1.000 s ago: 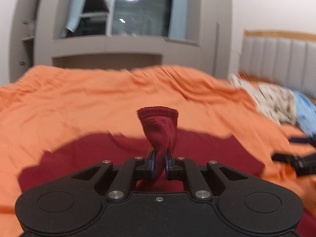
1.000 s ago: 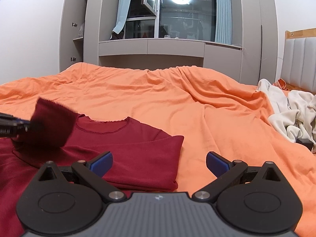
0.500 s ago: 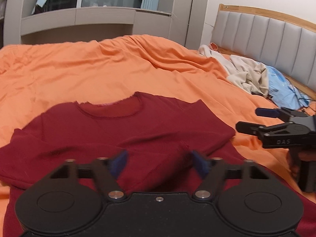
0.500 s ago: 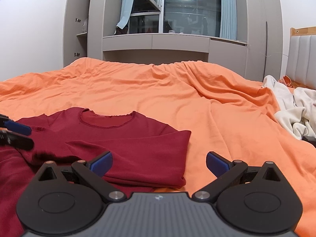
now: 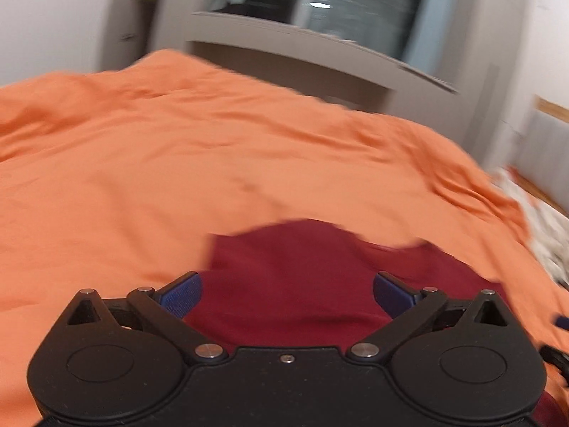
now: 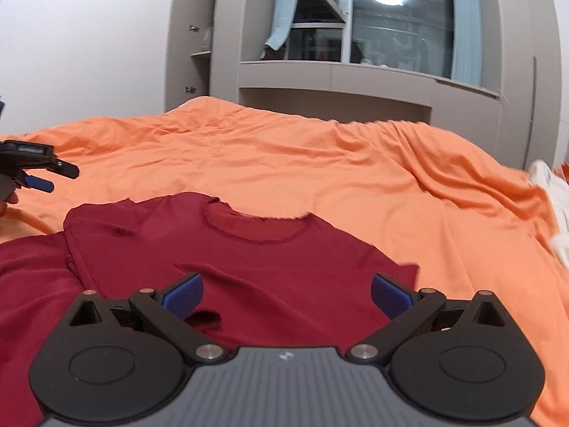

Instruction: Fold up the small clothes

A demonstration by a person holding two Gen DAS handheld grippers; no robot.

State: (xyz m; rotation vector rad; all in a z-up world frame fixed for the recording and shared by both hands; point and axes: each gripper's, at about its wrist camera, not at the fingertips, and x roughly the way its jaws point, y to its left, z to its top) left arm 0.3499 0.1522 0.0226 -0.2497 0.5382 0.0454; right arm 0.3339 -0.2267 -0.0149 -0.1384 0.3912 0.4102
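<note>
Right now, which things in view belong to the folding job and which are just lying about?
In the job:
- dark red shirt, lying flat on the bed
- left gripper, jaws just opened, nothing between them
- right gripper, jaws open, empty

Lying about:
- orange bedspread
- pale clothes heap at the right edge
- grey cabinets and window behind

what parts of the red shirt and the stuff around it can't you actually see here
- Red shirt, lower hem: right wrist view, hidden behind the right tongs body.
- Shirt's shape and folds: left wrist view, smeared by motion blur; the left tongs cover its near part.
- Pale clothes: both views, cut off by the right edge.
- Left tongs' far finger: right wrist view, cut by the left edge.
</note>
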